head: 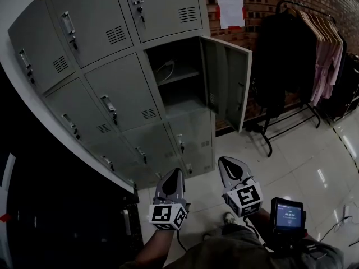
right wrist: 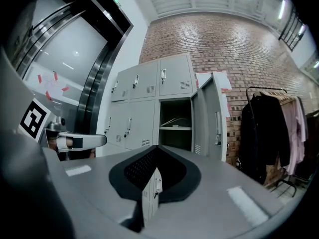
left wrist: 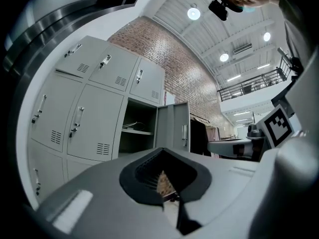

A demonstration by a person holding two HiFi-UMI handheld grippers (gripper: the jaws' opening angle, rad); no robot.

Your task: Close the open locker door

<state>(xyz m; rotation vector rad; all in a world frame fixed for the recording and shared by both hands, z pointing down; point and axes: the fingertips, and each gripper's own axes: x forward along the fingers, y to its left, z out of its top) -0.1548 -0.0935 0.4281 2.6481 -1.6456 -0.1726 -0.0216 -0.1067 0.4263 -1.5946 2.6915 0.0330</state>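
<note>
A grey bank of lockers (head: 106, 66) stands ahead. One middle door (head: 230, 83) hangs wide open to the right, baring a dark compartment (head: 176, 77) with a shelf. My left gripper (head: 175, 172) and right gripper (head: 225, 161) are held low over the floor, side by side, well short of the lockers. Both are shut with nothing between their jaws. The left gripper view shows the open door (left wrist: 174, 128) beyond the left gripper (left wrist: 162, 151). In the right gripper view, the door (right wrist: 212, 116) stands beyond the right gripper (right wrist: 158, 148).
A clothes rack (head: 305, 43) with dark and pink garments stands right of the open door, against the brick wall. A paper notice (head: 230, 7) hangs on that wall. A small screen (head: 288, 214) sits at my lower right. A dark panel (head: 56, 217) fills the lower left.
</note>
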